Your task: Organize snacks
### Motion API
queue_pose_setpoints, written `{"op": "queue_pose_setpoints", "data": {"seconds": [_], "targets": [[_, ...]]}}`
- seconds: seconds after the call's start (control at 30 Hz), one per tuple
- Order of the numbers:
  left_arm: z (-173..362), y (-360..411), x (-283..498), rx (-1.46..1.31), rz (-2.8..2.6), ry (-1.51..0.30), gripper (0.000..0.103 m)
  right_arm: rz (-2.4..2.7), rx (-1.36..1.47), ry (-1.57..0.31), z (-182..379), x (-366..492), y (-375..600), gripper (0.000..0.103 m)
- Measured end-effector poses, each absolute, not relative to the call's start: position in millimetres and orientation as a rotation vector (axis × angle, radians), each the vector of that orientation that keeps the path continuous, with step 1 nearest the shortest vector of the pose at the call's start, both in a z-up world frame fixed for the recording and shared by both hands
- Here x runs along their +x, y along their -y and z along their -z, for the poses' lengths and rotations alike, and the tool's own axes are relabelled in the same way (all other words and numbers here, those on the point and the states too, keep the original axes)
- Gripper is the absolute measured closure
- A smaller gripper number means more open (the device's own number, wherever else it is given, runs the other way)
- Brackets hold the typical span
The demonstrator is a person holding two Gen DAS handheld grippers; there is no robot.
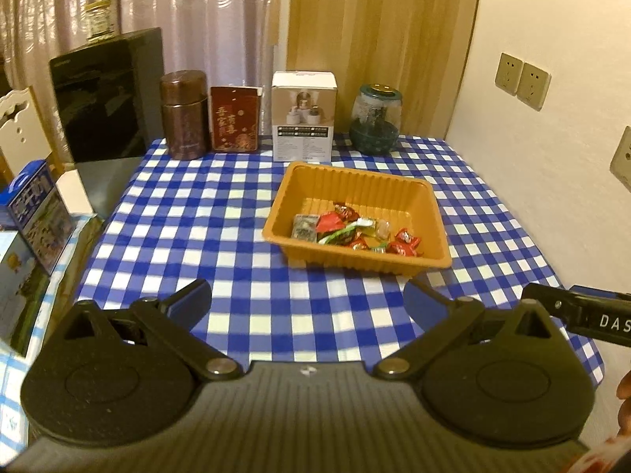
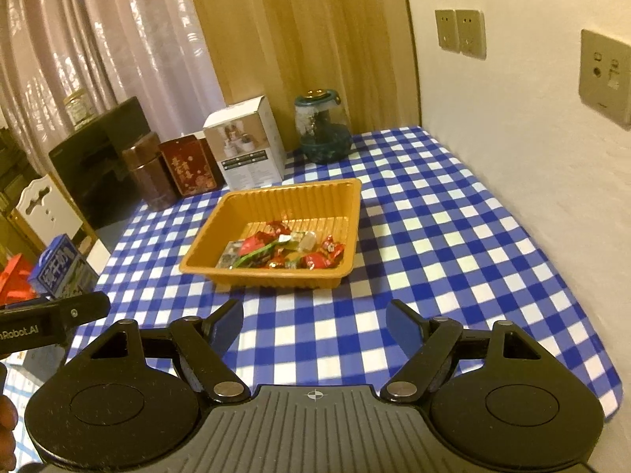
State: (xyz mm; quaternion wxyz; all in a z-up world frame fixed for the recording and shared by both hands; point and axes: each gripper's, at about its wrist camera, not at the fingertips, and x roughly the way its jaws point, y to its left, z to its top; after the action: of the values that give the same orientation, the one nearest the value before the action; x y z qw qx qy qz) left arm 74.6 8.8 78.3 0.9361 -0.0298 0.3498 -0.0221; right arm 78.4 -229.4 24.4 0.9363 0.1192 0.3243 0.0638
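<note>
The tray point(image 1: 357, 185) of candies point(image 1: 355, 230) sits mid-counter point(image 1: 197, 216), well ahead of both grippers – left point(image 1: 307, 299) and right point(image 2: 313, 325) – fingers apart, empty. Only the right view shows a red bag point(image 2: 15, 280) past the left edge.

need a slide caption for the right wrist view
Open right gripper above the checked tablecloth, facing an orange tray of wrapped candies.

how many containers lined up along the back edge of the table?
4, left to right: brown canister, red tin, white box, and glass jar nearest the wall. The orange tray sits in front of them, not in the row. None look hidden.
</note>
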Motion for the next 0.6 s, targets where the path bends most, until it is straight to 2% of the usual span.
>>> {"op": "queue_pose_setpoints", "data": {"seconds": [0.6], "targets": [[-76,-7,-12,-0.040,0.054,-0.736,0.000,-0.145,0.205,-0.667,-23,-1,223,0.024]]}}
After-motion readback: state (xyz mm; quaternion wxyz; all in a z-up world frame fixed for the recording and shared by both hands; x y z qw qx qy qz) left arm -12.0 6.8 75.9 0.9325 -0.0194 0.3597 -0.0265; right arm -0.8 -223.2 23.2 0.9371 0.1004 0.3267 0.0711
